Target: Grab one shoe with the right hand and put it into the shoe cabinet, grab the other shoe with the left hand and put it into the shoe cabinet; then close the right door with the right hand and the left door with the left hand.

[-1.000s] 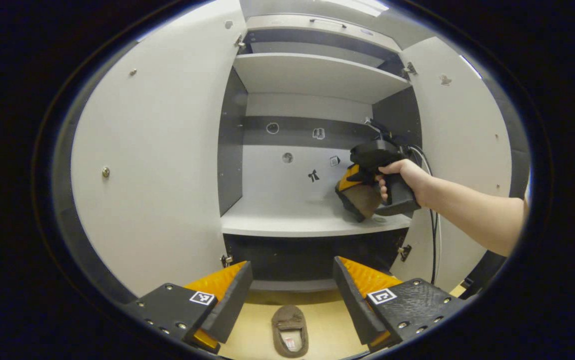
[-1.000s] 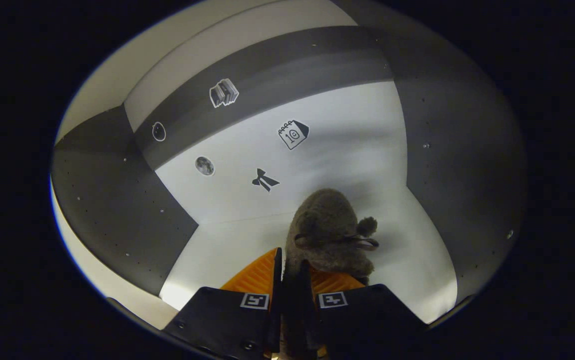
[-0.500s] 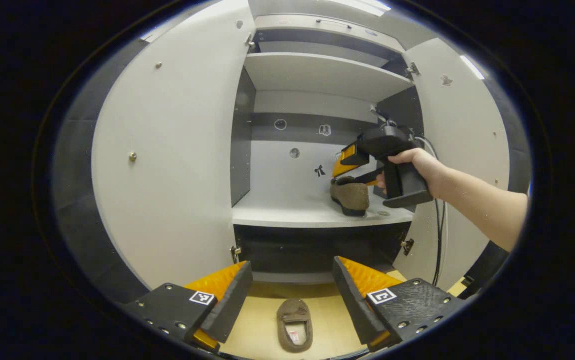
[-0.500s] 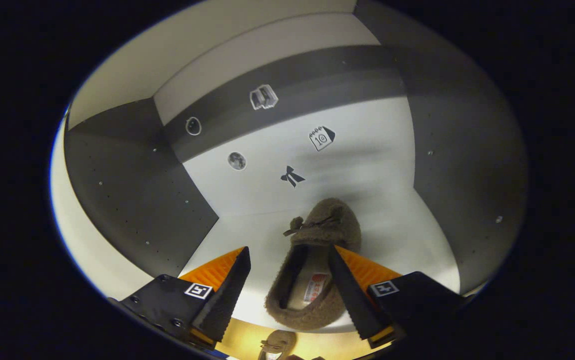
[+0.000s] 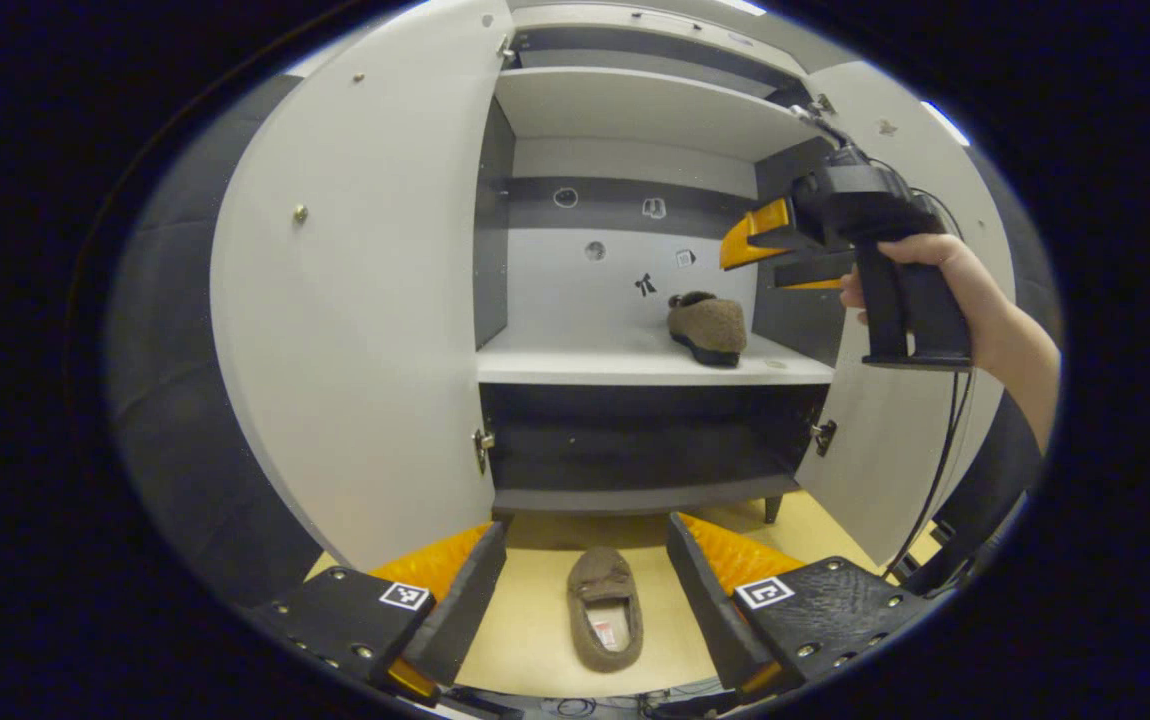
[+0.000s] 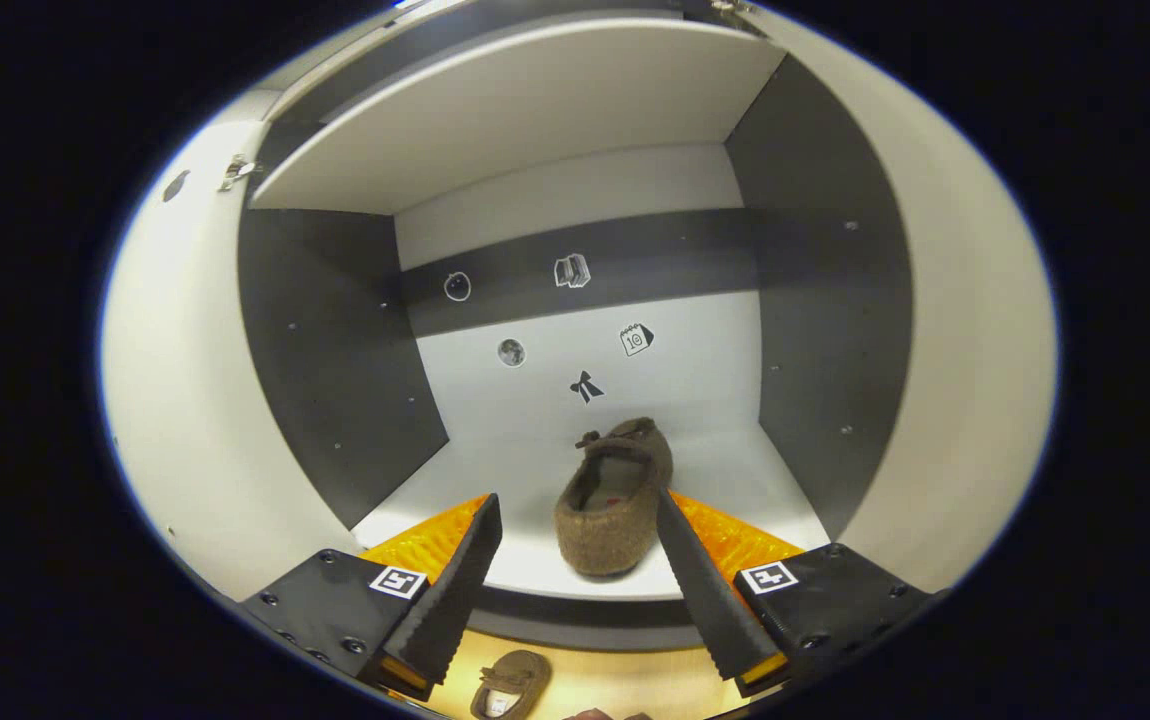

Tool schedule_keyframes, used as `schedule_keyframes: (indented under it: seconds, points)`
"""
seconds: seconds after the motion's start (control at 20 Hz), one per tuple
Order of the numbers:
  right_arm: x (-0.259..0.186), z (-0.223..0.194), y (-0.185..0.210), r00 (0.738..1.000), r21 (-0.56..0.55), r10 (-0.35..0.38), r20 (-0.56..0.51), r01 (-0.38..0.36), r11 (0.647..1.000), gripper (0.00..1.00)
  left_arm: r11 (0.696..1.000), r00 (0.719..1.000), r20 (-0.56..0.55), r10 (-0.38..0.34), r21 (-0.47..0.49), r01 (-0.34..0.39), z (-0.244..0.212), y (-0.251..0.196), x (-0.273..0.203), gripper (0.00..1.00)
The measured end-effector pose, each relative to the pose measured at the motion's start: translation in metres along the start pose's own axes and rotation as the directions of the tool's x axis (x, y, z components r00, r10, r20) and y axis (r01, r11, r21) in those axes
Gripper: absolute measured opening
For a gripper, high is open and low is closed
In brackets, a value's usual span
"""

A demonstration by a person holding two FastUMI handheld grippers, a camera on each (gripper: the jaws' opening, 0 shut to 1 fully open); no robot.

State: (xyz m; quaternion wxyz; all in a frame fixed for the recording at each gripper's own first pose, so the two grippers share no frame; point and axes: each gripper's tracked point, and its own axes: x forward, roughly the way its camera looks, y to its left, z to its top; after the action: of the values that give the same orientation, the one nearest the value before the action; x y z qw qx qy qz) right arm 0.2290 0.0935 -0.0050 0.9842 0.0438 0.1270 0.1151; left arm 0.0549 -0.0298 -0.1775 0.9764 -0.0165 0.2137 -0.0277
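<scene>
Right gripper view showed the right gripper (image 6: 575, 590) with its jaws spread wide and nothing between them, drawn back from the middle shelf (image 6: 535, 570) of the shoe cabinet (image 5: 635, 100). A second earlier those jaws had been clamped on the brown shoe (image 6: 615, 500); half a second ago they had parted around it. Now the shoe rested alone toward the shelf's front right corner, toe pointing to the back panel, apart from both fingers. In the left gripper view the same gripper, held in a hand (image 5: 945, 290), sat raised by the right door's (image 5: 925, 420) inner edge, well clear of the shoe (image 5: 707, 328).

So the first placement looked finished. The left gripper (image 5: 580, 590) hung released above the second shoe (image 5: 605, 620), which lay on the floor (image 5: 525, 640) just before the cabinet's bottom edge, framed between the open fingers but not touched. Judging from this, picking it up came next; both doors, the left door (image 5: 355, 300) included, stood fully open.
</scene>
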Motion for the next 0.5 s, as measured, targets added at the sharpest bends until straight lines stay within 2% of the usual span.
schedule_keyframes:
  seconds: [0.2,0.35,0.5]
  points:
    - [-0.047,-0.023,-0.005,0.997,-0.007,-0.039,0.074,0.040,0.999,0.98,0.999,0.995,-0.098,-0.032,0.008,0.033,-0.045,-0.002,0.009,0.94]
    - [-0.080,-0.047,-0.009,0.994,-0.029,-0.071,0.088,0.074,0.997,0.98,0.999,0.983,-0.179,-0.050,-0.014,0.048,-0.080,0.001,0.025,0.94]
    - [-0.116,-0.076,-0.012,0.991,-0.024,-0.100,0.085,0.103,0.994,0.98,0.999,0.970,-0.239,-0.039,0.014,0.043,-0.112,0.011,0.047,0.94]
